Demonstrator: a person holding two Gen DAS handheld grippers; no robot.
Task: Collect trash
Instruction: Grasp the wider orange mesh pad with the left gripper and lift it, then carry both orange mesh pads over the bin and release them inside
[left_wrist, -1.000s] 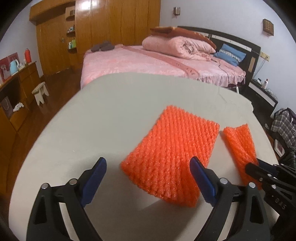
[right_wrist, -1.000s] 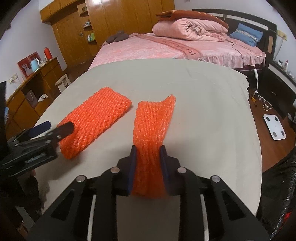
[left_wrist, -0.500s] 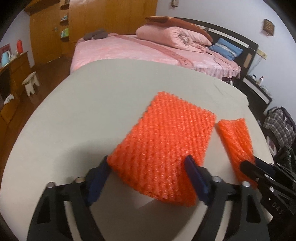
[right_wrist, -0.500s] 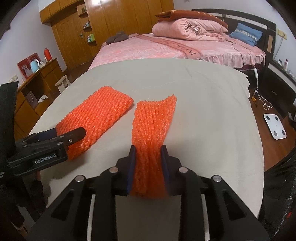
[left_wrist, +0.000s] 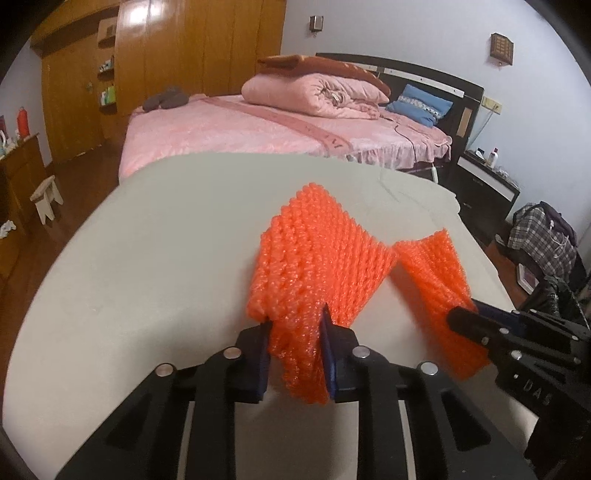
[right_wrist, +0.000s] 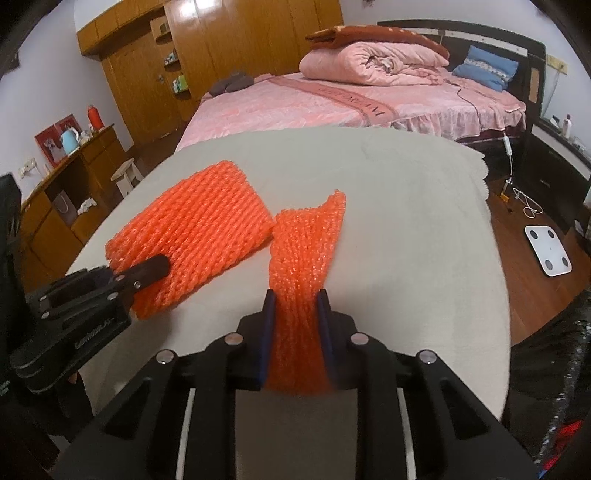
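Two orange foam nets lie on the grey table. The wide net is bunched at its near end between the jaws of my left gripper, which are closing with both pads pressing on it. From the right wrist view, the wide net shows with the left gripper on its near corner. The narrow net runs away from my right gripper, whose jaws squeeze tighter on its near end. The narrow net and the right gripper also show at the right in the left wrist view.
A pink bed stands beyond the table. A wooden cabinet and a small stool are on the left. A white scale lies on the floor to the right, and a black bag sits at the right edge.
My left gripper moved forward over the wide net's near end and its jaws came together on it, crumpling and lifting that end. The right gripper stayed put, still clamped on the narrow net.
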